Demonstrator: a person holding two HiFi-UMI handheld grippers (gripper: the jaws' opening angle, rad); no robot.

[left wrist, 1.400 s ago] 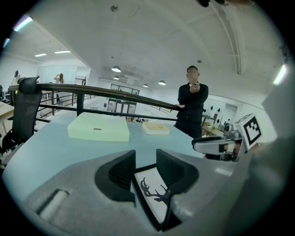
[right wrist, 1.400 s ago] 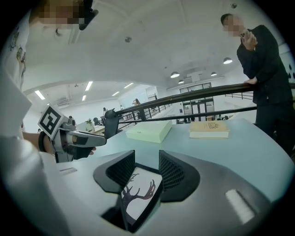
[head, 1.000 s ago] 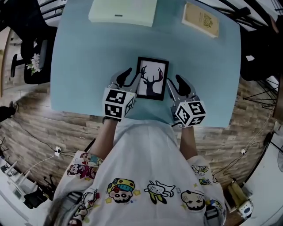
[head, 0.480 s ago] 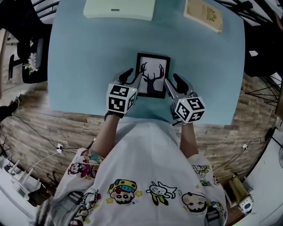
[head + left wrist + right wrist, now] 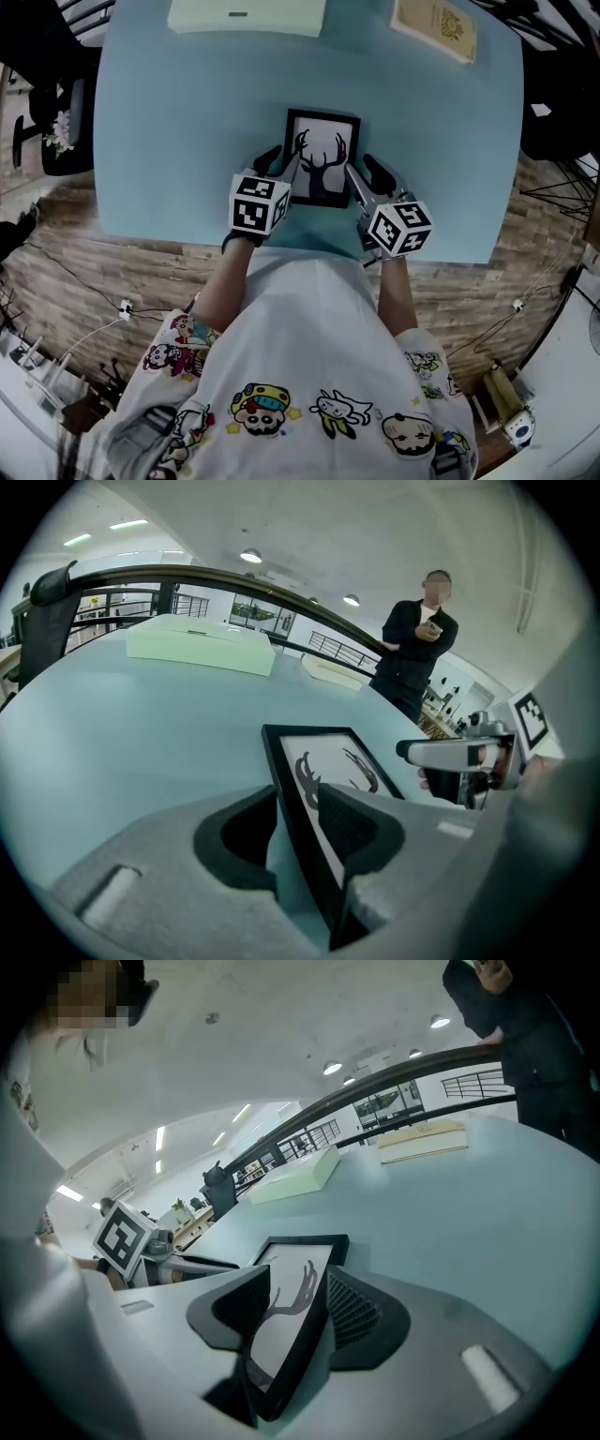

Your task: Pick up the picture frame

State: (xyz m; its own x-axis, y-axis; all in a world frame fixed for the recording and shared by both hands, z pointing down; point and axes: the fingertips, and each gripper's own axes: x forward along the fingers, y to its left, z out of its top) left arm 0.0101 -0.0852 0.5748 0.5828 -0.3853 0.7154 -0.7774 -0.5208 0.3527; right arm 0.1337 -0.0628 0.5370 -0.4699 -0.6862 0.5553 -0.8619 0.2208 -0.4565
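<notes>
A black picture frame [image 5: 323,159] with a deer silhouette lies on the light blue table [image 5: 187,122], near its front edge. My left gripper [image 5: 284,161] straddles the frame's left edge, which runs between the two pads in the left gripper view [image 5: 328,761]. A gap shows beside the outer pad. My right gripper [image 5: 364,173] straddles the frame's right edge [image 5: 300,1260] in the same way. Its inner pad hangs over the picture with room to spare. Both grippers stand open around the frame. Each shows in the other's view: the right gripper [image 5: 459,757] and the left gripper [image 5: 169,1260].
A pale green box [image 5: 248,14] and a tan book [image 5: 436,23] lie at the table's far side. A person in dark clothes [image 5: 412,644] stands beyond the table. A black chair [image 5: 66,112] stands off the table's left side.
Both grippers have sunk toward the table and now sit lower around the frame's two side edges. The frame itself has stayed where it lay.
</notes>
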